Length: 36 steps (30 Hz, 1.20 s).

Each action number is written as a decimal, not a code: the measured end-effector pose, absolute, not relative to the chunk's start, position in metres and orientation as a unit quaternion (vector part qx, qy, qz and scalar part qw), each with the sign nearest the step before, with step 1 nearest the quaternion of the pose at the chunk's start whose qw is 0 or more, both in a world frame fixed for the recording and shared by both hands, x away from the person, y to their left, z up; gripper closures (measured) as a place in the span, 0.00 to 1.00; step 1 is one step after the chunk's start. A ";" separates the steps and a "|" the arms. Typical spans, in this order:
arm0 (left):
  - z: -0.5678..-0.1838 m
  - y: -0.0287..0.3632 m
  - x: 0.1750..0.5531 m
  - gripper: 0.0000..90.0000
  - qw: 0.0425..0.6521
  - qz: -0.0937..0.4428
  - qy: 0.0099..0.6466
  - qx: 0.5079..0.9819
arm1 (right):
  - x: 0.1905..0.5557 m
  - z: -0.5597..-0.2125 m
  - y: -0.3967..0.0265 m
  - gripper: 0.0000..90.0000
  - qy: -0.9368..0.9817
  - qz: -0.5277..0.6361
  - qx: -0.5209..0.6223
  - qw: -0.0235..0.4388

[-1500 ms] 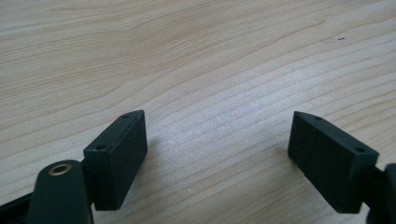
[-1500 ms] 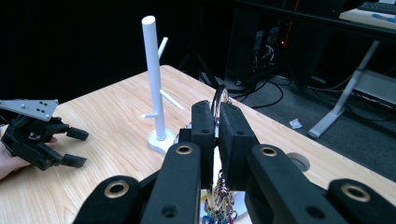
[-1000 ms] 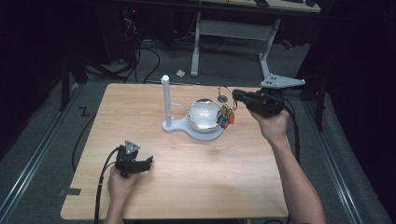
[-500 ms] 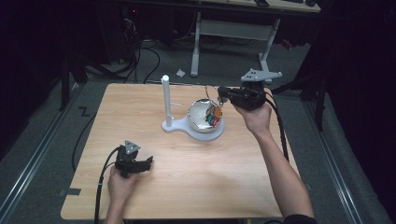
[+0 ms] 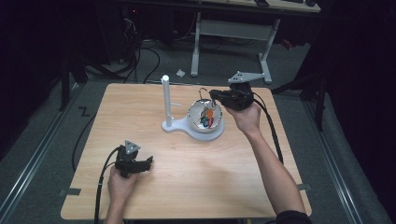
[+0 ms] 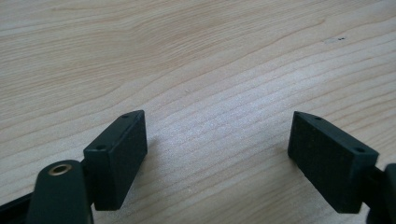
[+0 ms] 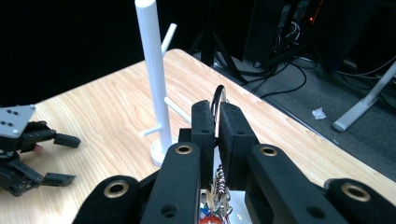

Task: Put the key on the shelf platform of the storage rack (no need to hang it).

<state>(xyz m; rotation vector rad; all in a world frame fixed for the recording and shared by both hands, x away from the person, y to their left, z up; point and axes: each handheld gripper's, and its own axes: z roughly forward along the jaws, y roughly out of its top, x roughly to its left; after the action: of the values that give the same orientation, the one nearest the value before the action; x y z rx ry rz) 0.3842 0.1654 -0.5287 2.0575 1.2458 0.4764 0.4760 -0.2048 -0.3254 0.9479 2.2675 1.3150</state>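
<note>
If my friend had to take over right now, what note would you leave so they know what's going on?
Right gripper: fingers shut on a thin ring with beaded, colourful trinkets hanging below it, held above the shiny bowl.
Left gripper: fingers open with nothing between them, resting low over the bare wooden table at the near left.
White stand: upright post with short side pegs, on the same white base as the bowl; nothing hangs on the pegs.
Done: the ring is gripped and lifted.
Left, probably: carry the ring to the stand and hook it on a peg, then let go.
</note>
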 end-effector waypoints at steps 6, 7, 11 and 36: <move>-0.529 0.165 0.384 0.22 0.338 0.183 0.478 0.790 | 0.482 -0.337 -0.201 0.95 0.804 0.457 0.340 0.171; -0.529 0.165 0.384 0.22 0.338 0.183 0.478 0.790 | 0.483 -0.340 -0.200 0.95 0.805 0.455 0.342 0.170; -0.529 0.165 0.384 0.22 0.338 0.183 0.478 0.790 | 0.487 -0.350 -0.200 0.95 0.808 0.447 0.346 0.166; -0.529 0.165 0.384 0.22 0.338 0.183 0.478 0.790 | 0.495 -0.329 -0.210 0.95 0.785 0.468 0.355 0.196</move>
<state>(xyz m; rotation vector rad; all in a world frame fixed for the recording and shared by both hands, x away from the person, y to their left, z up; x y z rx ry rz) 0.3843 0.1654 -0.5287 2.0577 1.2464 0.4768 0.4947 -0.2096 -0.3292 0.9950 2.1993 1.3108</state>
